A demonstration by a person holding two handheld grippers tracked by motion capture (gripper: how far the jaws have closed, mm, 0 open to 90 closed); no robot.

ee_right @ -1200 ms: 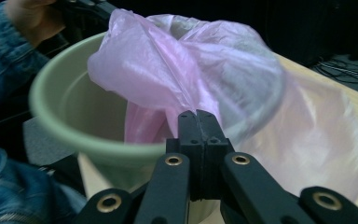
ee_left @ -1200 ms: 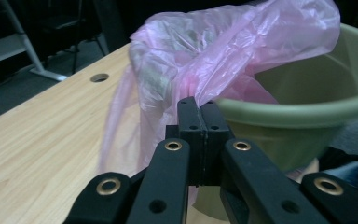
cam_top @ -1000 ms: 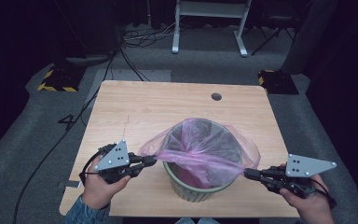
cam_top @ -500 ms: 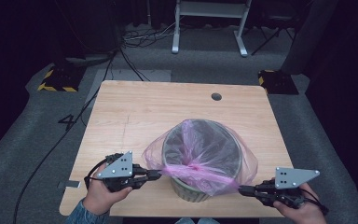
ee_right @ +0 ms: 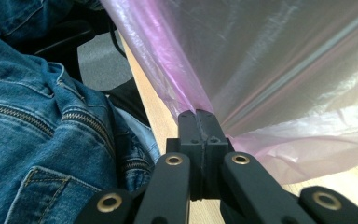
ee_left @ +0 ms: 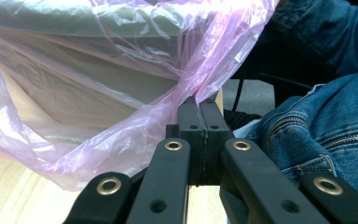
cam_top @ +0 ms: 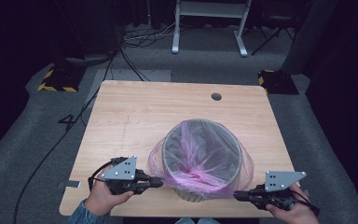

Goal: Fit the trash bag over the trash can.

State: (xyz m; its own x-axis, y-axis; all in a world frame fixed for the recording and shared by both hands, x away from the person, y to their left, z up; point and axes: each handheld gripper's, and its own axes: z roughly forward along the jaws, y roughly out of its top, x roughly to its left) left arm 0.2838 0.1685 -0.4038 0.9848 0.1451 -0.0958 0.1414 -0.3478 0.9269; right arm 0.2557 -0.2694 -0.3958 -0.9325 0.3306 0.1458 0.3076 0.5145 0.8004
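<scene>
A grey-green waste bin point(cam_top: 203, 154) stands near the front of the wooden table point(cam_top: 135, 116). A thin pink plastic bag point(cam_top: 247, 169) is drawn over its rim and hangs down its outside. My left gripper point(cam_top: 161, 182) is shut on the bag's edge point(ee_left: 193, 88) at the bin's front left. My right gripper point(cam_top: 236, 196) is shut on the bag's edge point(ee_right: 191, 105) at the front right. Both grippers lie low, close to the table's front edge, with the bag point(ee_left: 42, 140) stretched between them across the bin's front.
The person's denim jacket point(ee_right: 37, 121) sits just behind the table's front edge. A cable hole point(cam_top: 216, 96) marks the table's far right. On the floor beyond stand a white metal frame point(cam_top: 209, 23), cables and yellow-black striped blocks point(cam_top: 56, 79).
Both grippers have dropped lower toward the table's front edge, pulling the pink bag's edge down the outside of the bin. The bag now covers more of the bin's rim.
</scene>
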